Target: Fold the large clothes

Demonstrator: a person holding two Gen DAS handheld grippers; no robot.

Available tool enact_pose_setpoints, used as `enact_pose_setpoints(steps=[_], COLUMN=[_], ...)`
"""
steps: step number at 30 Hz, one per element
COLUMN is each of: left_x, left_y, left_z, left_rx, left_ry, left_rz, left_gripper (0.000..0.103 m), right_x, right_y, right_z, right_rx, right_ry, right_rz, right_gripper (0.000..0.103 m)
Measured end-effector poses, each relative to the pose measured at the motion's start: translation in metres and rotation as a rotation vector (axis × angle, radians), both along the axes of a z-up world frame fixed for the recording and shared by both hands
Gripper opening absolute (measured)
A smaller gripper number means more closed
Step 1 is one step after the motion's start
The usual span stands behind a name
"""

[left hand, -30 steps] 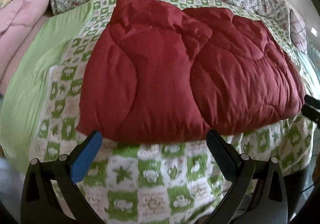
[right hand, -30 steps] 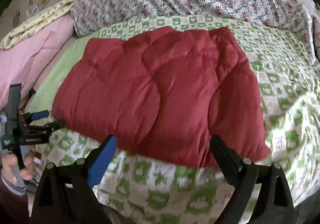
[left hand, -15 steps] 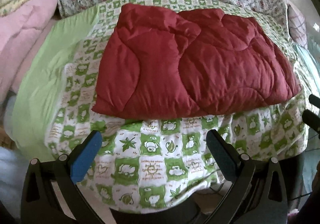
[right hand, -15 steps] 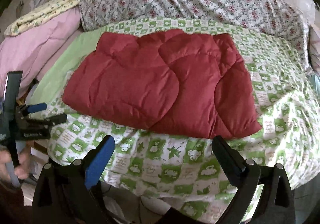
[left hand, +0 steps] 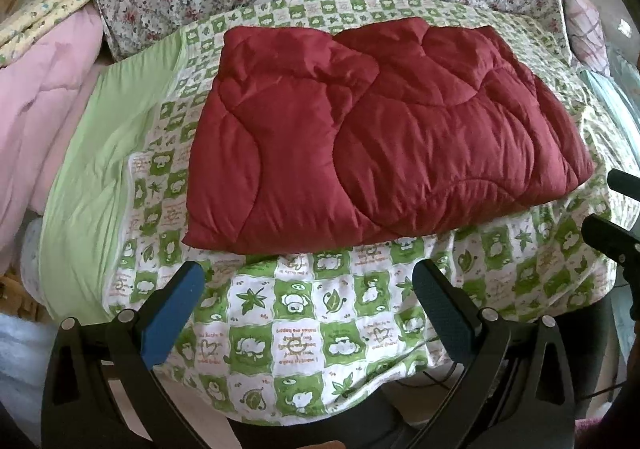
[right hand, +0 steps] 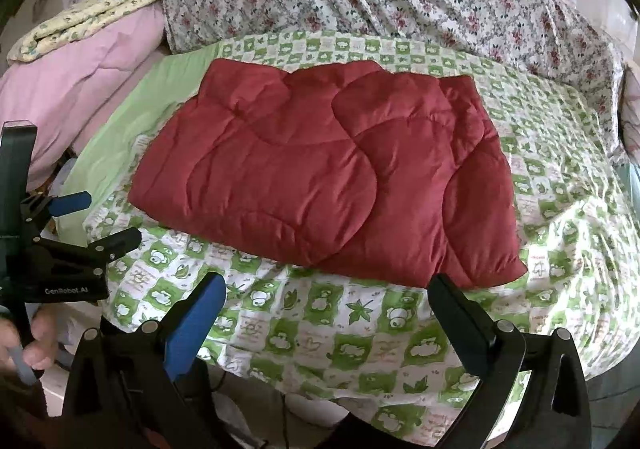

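Left wrist view: our left hand-held gripper (left hand: pixel 306 291) gapes empty, likewise the right hand-held gripper (right hand: pixel 326 299); folded dark-red quilted comforter (left hand: pixel 372 137) lies on green-checked bed (left hand: pixel 304 333); we judge folding finished, else regrasp the near edge.

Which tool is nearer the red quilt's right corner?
Right. The right tool hangs open just short of the red quilt, by that corner; the left tool is open off its left end.

A home bedroom: a bed under a green patterned sheet (right hand: pixel 560 209), floral bedding (right hand: pixel 400 1) piled behind.
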State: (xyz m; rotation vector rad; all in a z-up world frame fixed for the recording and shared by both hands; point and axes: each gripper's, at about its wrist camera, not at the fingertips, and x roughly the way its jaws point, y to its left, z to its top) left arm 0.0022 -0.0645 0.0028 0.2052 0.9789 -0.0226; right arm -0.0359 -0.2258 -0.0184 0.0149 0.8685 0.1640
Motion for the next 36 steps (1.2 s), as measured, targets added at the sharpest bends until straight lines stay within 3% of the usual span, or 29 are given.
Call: enact_pose_setpoints(steps=[16, 36], left_x=[0.023, 0.027], left_y=[-0.002, -0.006], left_z=[-0.003, -0.001], left_rx=[0.012, 0.008], left_ry=[0.014, 0.003], left_rz=[-0.001, -0.004], left_gripper=[0.103, 0.103], right_x=[0.025, 0.027], right_y=[-0.011, -0.012], right_z=[-0.001, 0.0], right_rx=[-0.004, 0.005], right_ry=[0.019, 0.019], right_rz=[-0.012, -0.013], right_gripper=[0.102, 0.102])
